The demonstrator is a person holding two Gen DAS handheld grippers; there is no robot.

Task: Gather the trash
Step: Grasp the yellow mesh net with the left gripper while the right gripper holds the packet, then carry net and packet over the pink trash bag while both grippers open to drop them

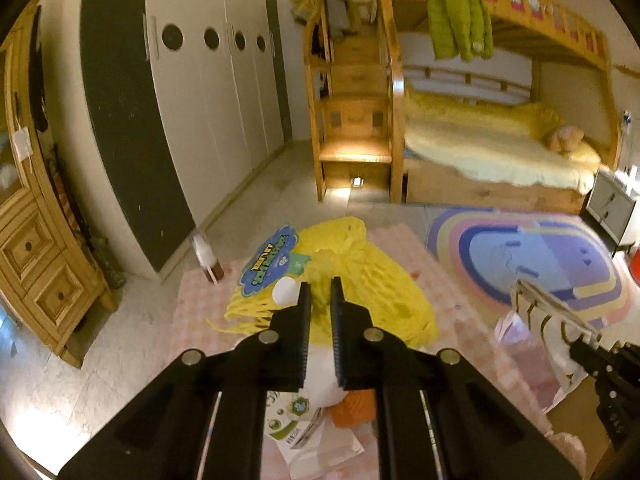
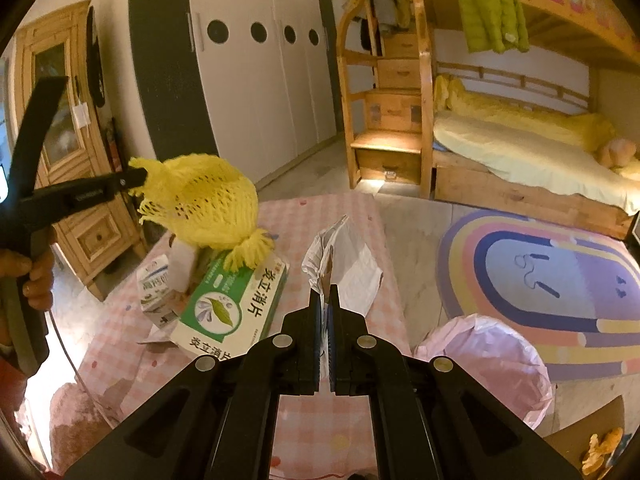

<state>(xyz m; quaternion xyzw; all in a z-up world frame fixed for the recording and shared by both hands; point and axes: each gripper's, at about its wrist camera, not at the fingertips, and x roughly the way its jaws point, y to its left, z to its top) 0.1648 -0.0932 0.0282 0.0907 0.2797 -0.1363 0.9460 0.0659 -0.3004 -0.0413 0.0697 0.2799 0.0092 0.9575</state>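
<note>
A child's bedroom in warm, yellowish light. A tall white wardrobe (image 1: 208, 92) with round dark holes in its doors and a dark end panel stands along the left wall. Beside it, in the corner, a wooden staircase with drawers (image 1: 354, 120) climbs to a wooden bunk bed (image 2: 520, 152); the lower bunk has yellow bedding, and a green padded jacket (image 1: 458, 14) hangs from the upper rail. A pine cabinet (image 1: 36, 240) stands at far left. The pale tiled floor (image 1: 276, 184) carries a rainbow-striped oval rug (image 2: 552, 280).
</note>
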